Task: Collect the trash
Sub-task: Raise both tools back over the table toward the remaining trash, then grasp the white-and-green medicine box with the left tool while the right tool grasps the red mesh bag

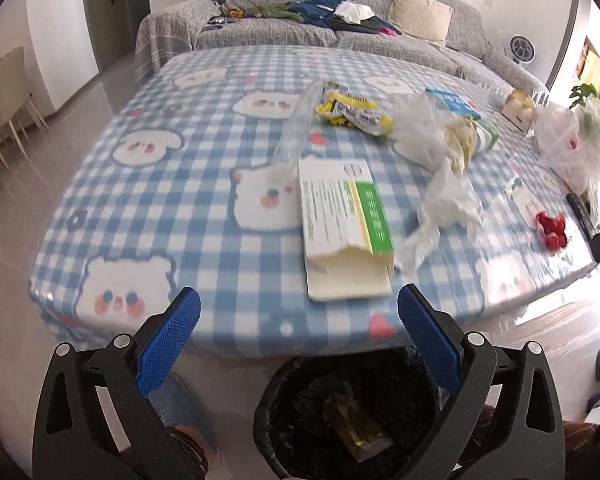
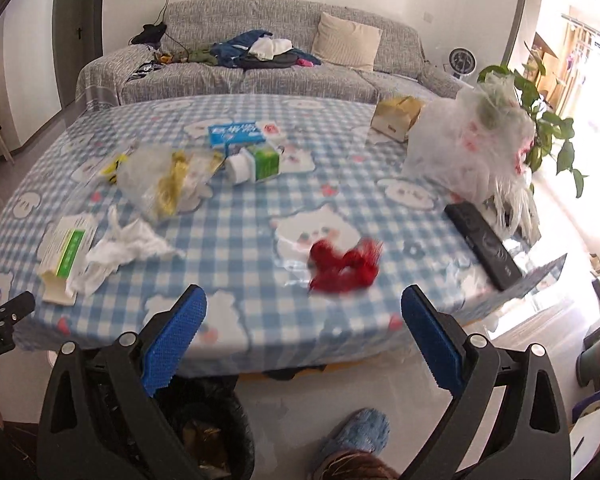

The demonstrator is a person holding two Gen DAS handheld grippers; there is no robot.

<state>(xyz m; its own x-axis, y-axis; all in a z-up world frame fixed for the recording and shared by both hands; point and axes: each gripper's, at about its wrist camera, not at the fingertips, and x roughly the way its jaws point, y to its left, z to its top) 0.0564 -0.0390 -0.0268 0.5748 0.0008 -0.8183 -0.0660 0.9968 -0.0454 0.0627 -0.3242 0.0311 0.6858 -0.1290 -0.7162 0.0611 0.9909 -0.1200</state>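
blue-padded jaws stand apart and empty on both the left gripper (image 1: 298,312) and the right gripper (image 2: 304,314), hovering at the table's near edge above the black-lined bin (image 1: 340,412). trash is spread over the checked tablecloth (image 1: 160,208): torn medicine box (image 1: 344,224), crumpled tissue (image 1: 440,208), red scrap (image 2: 344,266). risk: limp tissue slipping the pads, or the remote (image 2: 482,244) and filled plastic bag (image 2: 472,148) grabbed by mistake.

Your left gripper (image 1: 299,322) and right gripper (image 2: 304,320) have black frames, silver screws and blue ribbed pads (image 1: 171,340); you wear a fuzzy blue slipper (image 2: 358,436).
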